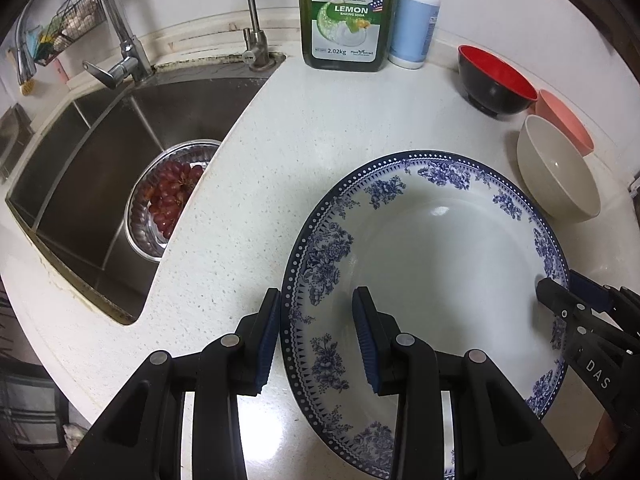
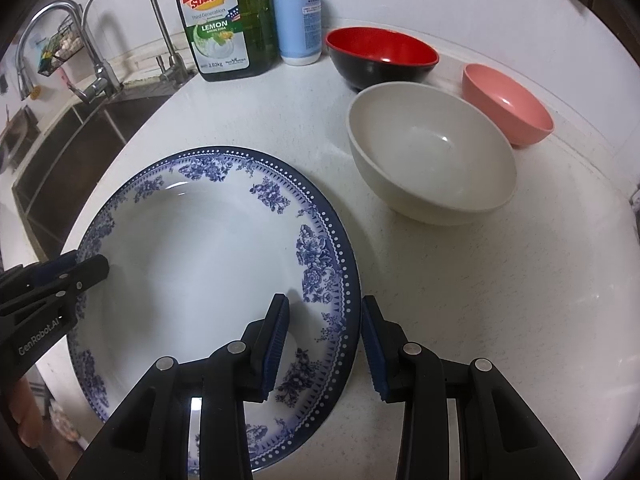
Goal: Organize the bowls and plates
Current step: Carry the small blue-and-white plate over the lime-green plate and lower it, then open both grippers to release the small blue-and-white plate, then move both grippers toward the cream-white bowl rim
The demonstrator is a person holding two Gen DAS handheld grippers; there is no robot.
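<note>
A large white plate with a blue floral rim (image 1: 440,248) (image 2: 192,264) lies flat on the white counter. My left gripper (image 1: 318,336) is open and straddles the plate's left rim, one finger on the counter side and one over the plate. My right gripper (image 2: 325,344) is open and straddles the right rim the same way. Each gripper also shows in the other's view, the right gripper (image 1: 560,296) and the left gripper (image 2: 86,270). Behind the plate stand a cream bowl (image 1: 556,172) (image 2: 432,160), a pink bowl (image 1: 564,120) (image 2: 508,104) and a black bowl with a red inside (image 1: 496,80) (image 2: 380,56).
A steel sink (image 1: 80,168) lies to the left, holding a metal bowl of red grapes (image 1: 172,196). Two faucets (image 1: 116,40) rise behind it. A green dish soap bottle (image 1: 348,12) (image 2: 224,20) and a white and blue pump bottle (image 1: 414,20) (image 2: 298,12) stand by the wall.
</note>
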